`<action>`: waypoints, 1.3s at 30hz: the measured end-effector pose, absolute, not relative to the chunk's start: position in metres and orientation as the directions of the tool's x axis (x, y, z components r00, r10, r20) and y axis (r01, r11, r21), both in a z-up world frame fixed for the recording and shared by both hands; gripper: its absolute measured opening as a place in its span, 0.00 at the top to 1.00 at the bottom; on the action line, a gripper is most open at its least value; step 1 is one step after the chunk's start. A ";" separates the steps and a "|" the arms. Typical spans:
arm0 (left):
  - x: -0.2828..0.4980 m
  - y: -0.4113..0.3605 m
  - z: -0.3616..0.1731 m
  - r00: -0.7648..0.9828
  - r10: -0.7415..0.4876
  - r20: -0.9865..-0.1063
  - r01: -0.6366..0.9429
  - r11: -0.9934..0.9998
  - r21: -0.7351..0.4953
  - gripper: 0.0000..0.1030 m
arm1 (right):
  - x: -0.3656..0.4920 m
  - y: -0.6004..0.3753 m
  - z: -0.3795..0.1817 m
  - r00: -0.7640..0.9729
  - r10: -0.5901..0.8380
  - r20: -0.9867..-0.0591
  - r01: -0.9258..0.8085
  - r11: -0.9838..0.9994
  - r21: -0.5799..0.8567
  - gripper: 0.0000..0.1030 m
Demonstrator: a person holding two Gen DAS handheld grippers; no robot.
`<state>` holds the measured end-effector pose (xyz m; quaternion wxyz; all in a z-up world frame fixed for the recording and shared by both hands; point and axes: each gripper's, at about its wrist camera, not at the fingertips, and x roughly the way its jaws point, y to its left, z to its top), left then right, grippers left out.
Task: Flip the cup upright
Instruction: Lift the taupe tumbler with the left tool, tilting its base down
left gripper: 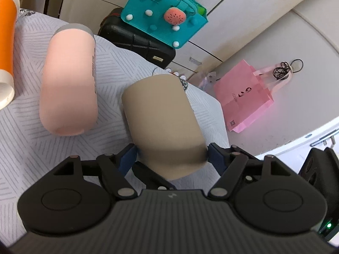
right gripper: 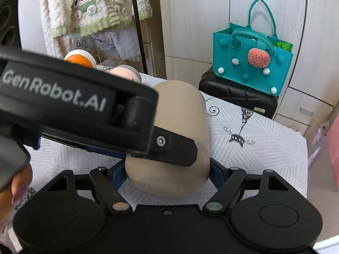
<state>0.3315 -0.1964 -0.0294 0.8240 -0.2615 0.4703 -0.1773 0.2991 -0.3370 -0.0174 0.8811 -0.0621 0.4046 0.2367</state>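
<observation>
Over the cloth | both grippers' fingers clamp beige cup

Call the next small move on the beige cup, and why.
Probably rotate the beige cup further so its flat base comes down onto the patterned cloth. Both the left gripper and right gripper appear shut on its base end, it looks lifted and tilted, and the pink cup lies close beside it, so turn it in place.

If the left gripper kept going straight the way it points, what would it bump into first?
Probably nothing new: the left gripper already has the beige cup between its fingers. Beyond lies the patterned cloth.
</observation>
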 end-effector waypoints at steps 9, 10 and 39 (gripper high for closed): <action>0.306 -0.196 -0.023 0.478 -0.541 -0.692 0.096 0.815 -0.572 0.30 | 0.280 -0.334 -0.013 0.559 0.340 -0.756 -0.442 0.894 0.075 0.20; 0.303 -0.195 -0.021 0.477 -0.545 -0.690 0.101 0.814 -0.572 0.30 | 0.276 -0.333 -0.011 0.563 0.336 -0.755 -0.440 0.895 0.070 0.20; 0.154 -0.070 0.047 0.482 -0.511 -0.711 0.081 0.834 -0.545 0.30 | 0.161 -0.226 0.035 0.564 0.370 -0.738 -0.474 0.877 0.078 0.20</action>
